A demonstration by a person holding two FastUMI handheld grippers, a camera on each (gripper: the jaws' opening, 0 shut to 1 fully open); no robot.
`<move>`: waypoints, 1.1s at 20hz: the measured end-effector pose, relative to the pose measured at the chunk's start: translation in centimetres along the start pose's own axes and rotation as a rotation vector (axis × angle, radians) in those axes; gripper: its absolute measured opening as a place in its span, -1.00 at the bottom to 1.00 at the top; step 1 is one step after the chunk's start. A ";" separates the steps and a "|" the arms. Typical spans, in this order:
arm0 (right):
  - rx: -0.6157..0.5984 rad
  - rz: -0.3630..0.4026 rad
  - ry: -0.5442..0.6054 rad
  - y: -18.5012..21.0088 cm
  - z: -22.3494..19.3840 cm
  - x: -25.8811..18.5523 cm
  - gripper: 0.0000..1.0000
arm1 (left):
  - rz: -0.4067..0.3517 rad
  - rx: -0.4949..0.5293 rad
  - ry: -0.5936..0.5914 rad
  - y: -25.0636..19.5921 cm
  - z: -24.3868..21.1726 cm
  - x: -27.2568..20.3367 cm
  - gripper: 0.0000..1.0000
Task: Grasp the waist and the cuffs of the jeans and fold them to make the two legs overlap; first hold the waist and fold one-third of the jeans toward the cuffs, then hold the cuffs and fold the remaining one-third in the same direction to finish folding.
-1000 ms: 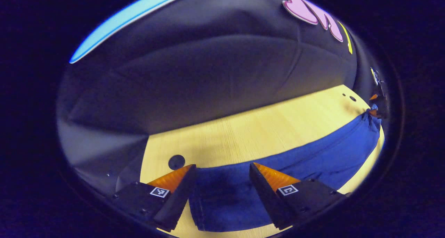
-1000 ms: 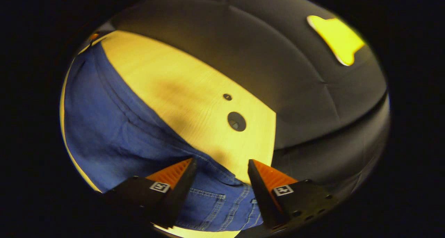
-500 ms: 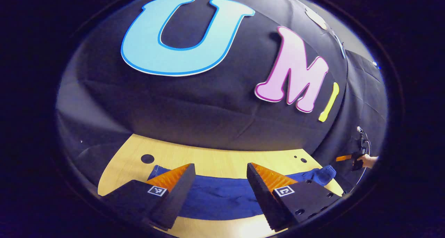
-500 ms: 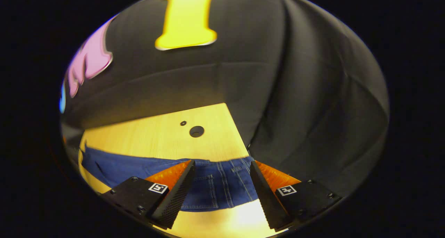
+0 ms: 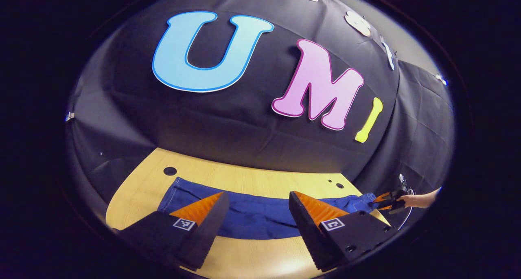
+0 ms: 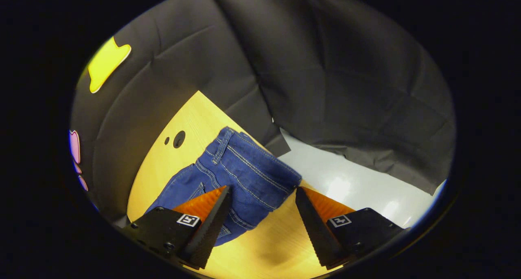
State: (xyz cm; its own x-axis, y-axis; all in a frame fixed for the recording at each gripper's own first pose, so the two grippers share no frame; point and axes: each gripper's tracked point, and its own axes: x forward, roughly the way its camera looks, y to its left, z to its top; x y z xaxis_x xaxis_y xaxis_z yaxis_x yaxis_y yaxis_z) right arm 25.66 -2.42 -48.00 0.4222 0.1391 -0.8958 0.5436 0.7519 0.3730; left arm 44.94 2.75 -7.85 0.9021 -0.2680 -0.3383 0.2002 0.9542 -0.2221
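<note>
Wooden table (image 5: pixel 260 181) under flat jeans (image 5: pixel 260 214), waist (image 6: pixel 248 165) before wide-open, empty right gripper (image 6: pixel 262 214); left gripper (image 5: pixel 256 218) likewise.

The left gripper view looks low across the table (image 5: pixel 252 181) toward the booth's back wall, jeans (image 5: pixel 260 216) lying beyond its fingertips. The right gripper view looks steeply down on the waist (image 6: pixel 244 165), closer. Both share the jeans.

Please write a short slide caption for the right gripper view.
Open right gripper above the jeans waist at the table end.
</note>
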 end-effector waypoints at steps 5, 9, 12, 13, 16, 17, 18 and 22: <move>0.060 0.049 -0.053 0.6 2.7 0.2 0.25 | 0.042 0.067 0.046 -0.9 -2.3 -0.2 0.92; 0.046 0.103 -0.092 2.0 2.7 -1.1 -0.48 | 0.031 0.035 0.055 -0.4 -3.5 -1.8 0.92; -0.017 0.148 -0.240 6.1 5.2 -4.8 -0.71 | 0.015 0.021 0.055 1.2 -3.5 -3.2 0.92; -0.045 0.176 -0.268 7.8 5.4 -7.0 -0.70 | 0.010 0.022 0.056 1.9 -3.7 -3.7 0.92; -0.123 0.289 -0.355 15.3 5.6 -14.0 -0.89 | 0.001 0.030 0.070 4.2 -4.2 -5.3 0.93; -0.157 0.330 -0.366 18.1 4.8 -16.1 -0.71 | 0.001 0.028 0.070 4.9 -4.4 -5.7 0.93; -0.192 0.365 -0.376 21.2 3.4 -18.4 -0.72 | -0.003 0.018 0.072 5.5 -4.6 -6.2 0.92; -0.438 0.477 -0.364 32.6 -7.2 -19.6 -0.74 | 0.001 -0.052 0.080 8.1 -5.4 -7.2 0.92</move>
State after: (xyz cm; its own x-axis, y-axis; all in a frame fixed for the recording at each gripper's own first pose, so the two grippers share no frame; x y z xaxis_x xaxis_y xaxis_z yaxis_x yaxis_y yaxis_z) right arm 29.87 24.02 -20.00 0.7950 0.3498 -0.4955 -0.0658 0.8618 0.5029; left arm 38.05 11.66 -12.13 0.8684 -0.2787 -0.4101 0.1770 0.9468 -0.2686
